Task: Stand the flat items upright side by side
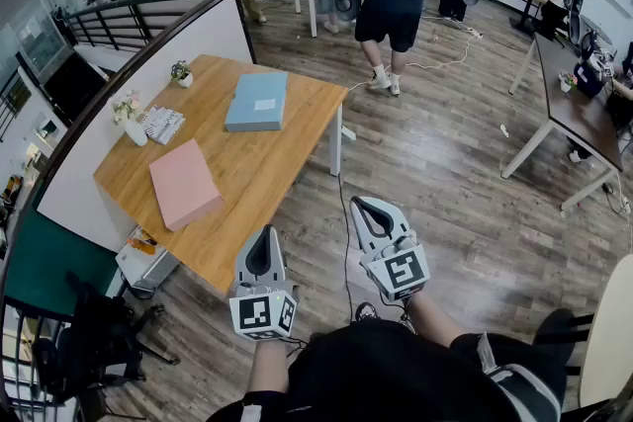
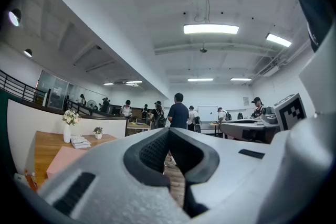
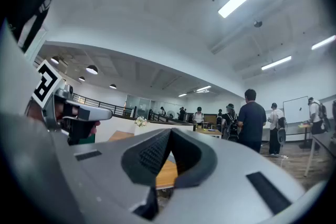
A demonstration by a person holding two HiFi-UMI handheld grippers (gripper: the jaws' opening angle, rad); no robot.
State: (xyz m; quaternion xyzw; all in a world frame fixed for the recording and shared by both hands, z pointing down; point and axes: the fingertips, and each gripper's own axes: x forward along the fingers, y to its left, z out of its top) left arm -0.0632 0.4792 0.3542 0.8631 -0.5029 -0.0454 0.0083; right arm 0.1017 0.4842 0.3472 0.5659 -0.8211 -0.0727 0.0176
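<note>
With your left gripper (image 1: 265, 234) and right gripper (image 1: 364, 206) closed and empty, the pink item (image 1: 185, 183) lies flat ahead-left, seemingly nearer your left.

we see a blue box (image 1: 257, 101) and a pink box (image 1: 184, 183) lying flat, well apart, on the wooden table (image 1: 267, 173). a vase of flowers (image 1: 130, 120) stands at the table's left edge. our left gripper (image 1: 265, 232) and right gripper (image 1: 359, 204) hover near its front edge, jaws together.
</note>
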